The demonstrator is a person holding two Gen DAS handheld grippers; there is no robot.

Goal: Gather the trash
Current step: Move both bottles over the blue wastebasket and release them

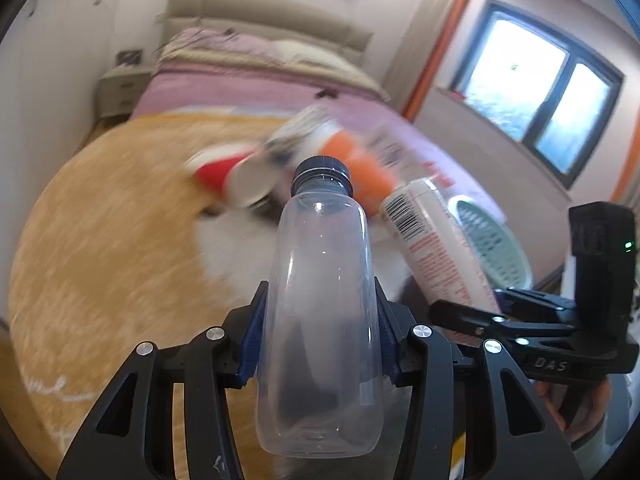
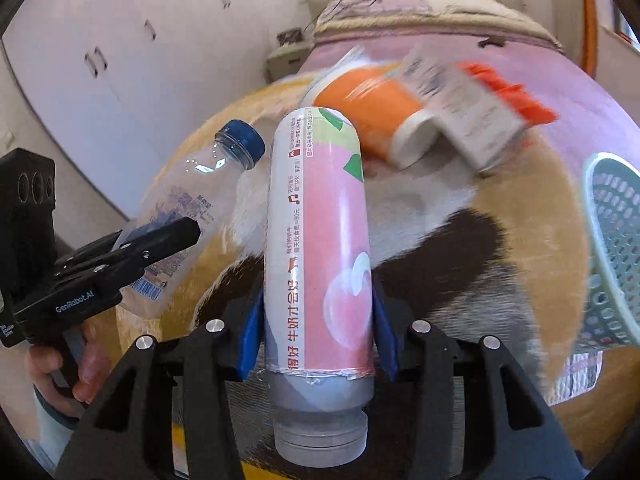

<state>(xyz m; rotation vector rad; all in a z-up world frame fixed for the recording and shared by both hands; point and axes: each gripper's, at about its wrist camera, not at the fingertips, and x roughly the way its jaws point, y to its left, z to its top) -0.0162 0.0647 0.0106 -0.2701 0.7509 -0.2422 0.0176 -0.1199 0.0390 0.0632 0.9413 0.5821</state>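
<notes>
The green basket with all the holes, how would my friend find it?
Start at the big bed with the pink sheet. At its right side, past the orange cup, lies a pale green basket. It is the only thing there with mesh-like walls full of small holes; its neighbours are solid bottles and packaging.

Bed (image 1: 256, 92) with pink sheet runs back to a padded beige headboard (image 1: 264, 12). An orange, white and dark brown fleece blanket (image 1: 100, 232) covers its near end (pattern too blurred to read). Rumpled bedding (image 1: 280, 50) is heaped just below the headboard. Small nightstand (image 1: 120, 90) stands just beside the bed, against the wall. White wardrobe doors (image 2: 132, 48) with dark handles line that side. Dark-framed window (image 1: 532, 84), bright with daylight, sits in the opposite wall, an orange strip (image 1: 440, 40) near it.
</notes>
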